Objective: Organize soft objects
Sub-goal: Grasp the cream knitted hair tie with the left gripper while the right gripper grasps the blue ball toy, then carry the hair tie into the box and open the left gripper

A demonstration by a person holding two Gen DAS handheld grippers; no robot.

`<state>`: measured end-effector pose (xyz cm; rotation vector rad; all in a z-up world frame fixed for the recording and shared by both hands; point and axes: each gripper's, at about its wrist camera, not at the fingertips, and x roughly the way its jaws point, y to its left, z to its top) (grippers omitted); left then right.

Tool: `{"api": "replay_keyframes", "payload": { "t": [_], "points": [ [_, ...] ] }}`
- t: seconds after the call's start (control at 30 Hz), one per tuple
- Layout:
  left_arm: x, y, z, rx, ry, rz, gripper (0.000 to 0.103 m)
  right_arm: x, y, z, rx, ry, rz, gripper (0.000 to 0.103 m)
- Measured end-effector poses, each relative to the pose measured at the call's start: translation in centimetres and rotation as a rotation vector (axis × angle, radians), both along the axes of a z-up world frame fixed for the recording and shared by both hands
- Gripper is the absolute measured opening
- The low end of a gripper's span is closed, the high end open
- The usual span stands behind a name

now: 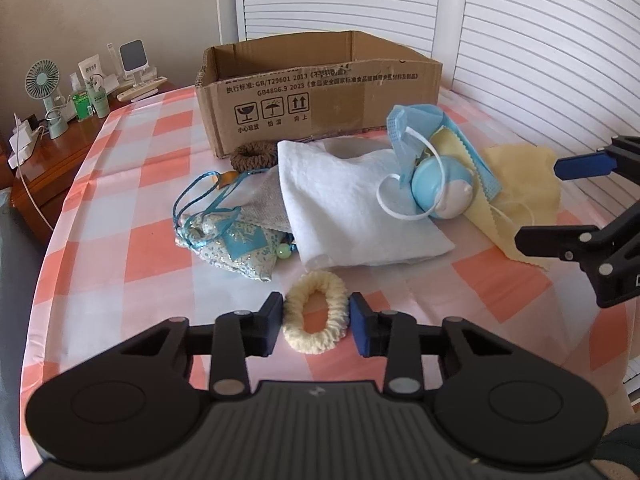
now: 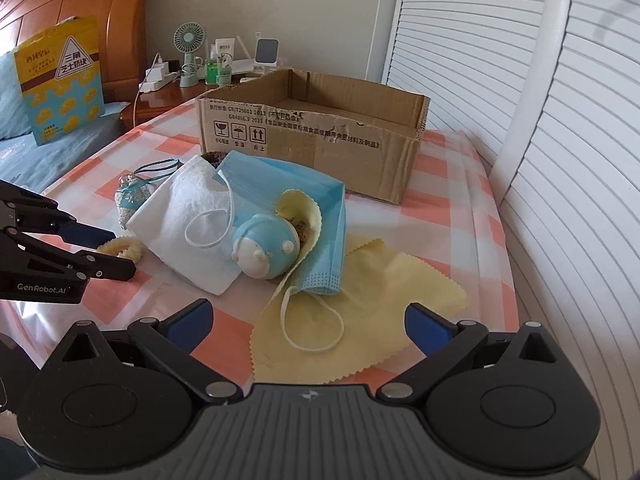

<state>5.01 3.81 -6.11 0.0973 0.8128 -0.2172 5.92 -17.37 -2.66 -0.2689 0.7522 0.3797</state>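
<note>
**Left gripper closed on the cream scrunchie; right gripper spread over the yellow cloth**

Where the checked tablecloth (image 1: 132, 248) lies nearest the camera, the left gripper (image 1: 316, 320) presses both pads against the sides of a cream scrunchie (image 1: 316, 312) resting flat. The right gripper (image 2: 308, 324) holds its jaws wide and empty above a yellow cloth (image 2: 400, 300). Farther on lie a white towel (image 1: 352, 208), a blue pouch (image 1: 232, 240), a round blue toy (image 1: 440, 184) wrapped in a face mask (image 2: 320, 240), and a brown scrunchie (image 1: 254, 156). Beyond stands an open cardboard box (image 1: 320, 96).
</note>
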Motion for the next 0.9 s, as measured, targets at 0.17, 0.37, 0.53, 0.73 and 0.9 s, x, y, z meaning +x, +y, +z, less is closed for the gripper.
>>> {"api": "replay_keyframes", "payload": {
  "t": [0.17, 0.37, 0.53, 0.73, 0.9],
  "points": [
    [0.0, 1.3, 0.0, -0.020, 0.010, 0.055, 0.035, 0.5, 1.5, -0.1, -0.023, -0.022, 0.096, 0.101],
    [0.0, 2.1, -0.1, -0.029, 0.008, 0.080, 0.035, 1.7, 4.0, -0.2, -0.051, -0.059, 0.247, 0.076],
    [0.1, 2.1, -0.2, -0.032, 0.005, 0.081, 0.035, 3.4, 5.3, -1.1, -0.136, -0.077, 0.296, 0.064],
    [0.1, 2.0, -0.2, -0.020, 0.005, 0.064, 0.035, 4.1, 5.5, -2.2, -0.197, -0.089, 0.323, 0.053],
    [0.1, 1.8, 0.0, 0.005, 0.010, 0.035, 0.032, 3.6, 5.0, -1.6, -0.182, -0.085, 0.317, 0.052]
  ]
}}
